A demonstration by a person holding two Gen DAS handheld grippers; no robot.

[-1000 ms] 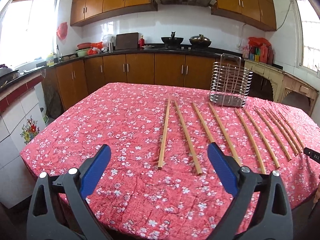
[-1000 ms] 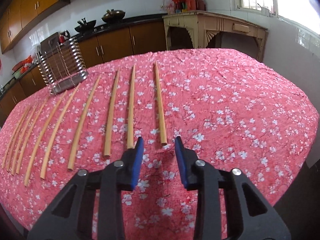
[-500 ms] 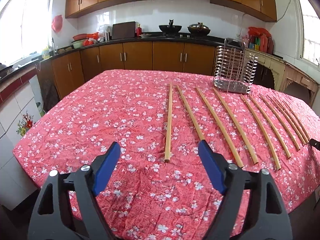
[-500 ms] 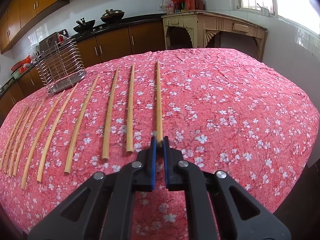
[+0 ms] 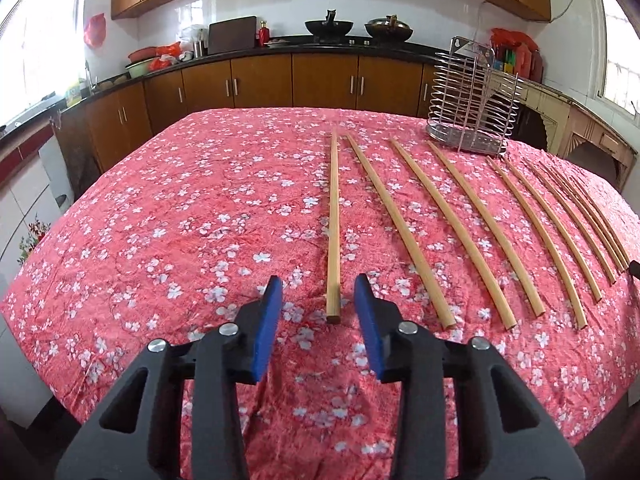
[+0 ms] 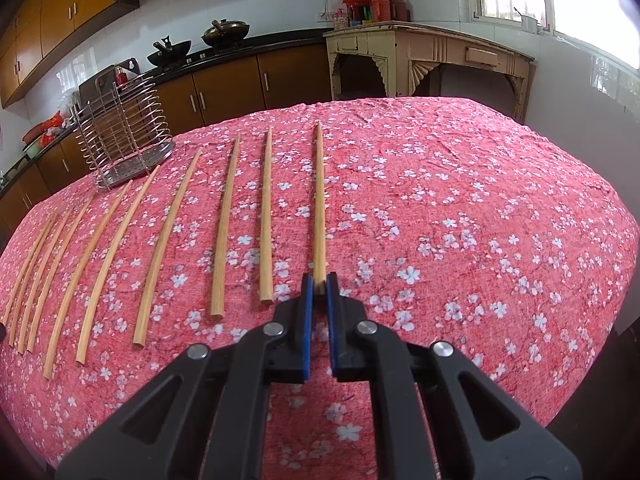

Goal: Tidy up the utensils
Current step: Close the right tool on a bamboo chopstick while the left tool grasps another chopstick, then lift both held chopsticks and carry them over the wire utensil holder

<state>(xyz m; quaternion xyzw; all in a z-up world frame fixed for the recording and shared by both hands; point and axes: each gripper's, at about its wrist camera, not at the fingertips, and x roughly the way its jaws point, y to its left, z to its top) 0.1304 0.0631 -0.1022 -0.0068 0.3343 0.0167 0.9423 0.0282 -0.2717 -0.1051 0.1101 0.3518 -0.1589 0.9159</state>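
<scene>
Red floral cloth covers the surface (image 5: 160, 240). Left tongs (image 5: 318, 300) are closing, the leftmost chopstick (image 5: 333, 220) end between them, untouched. Right tongs (image 6: 319, 284) pinch the rightmost chopstick (image 6: 319, 200), pale, straight bamboo.

The left gripper (image 5: 318, 290) tilts downward toward the table, its blue-padded jaws closing with the near end of a chopstick (image 5: 333, 232) between them, pads clear of it. The right gripper (image 6: 319, 283), likewise tilted, clamps the near end of the rightmost chopstick (image 6: 319, 200).
</scene>
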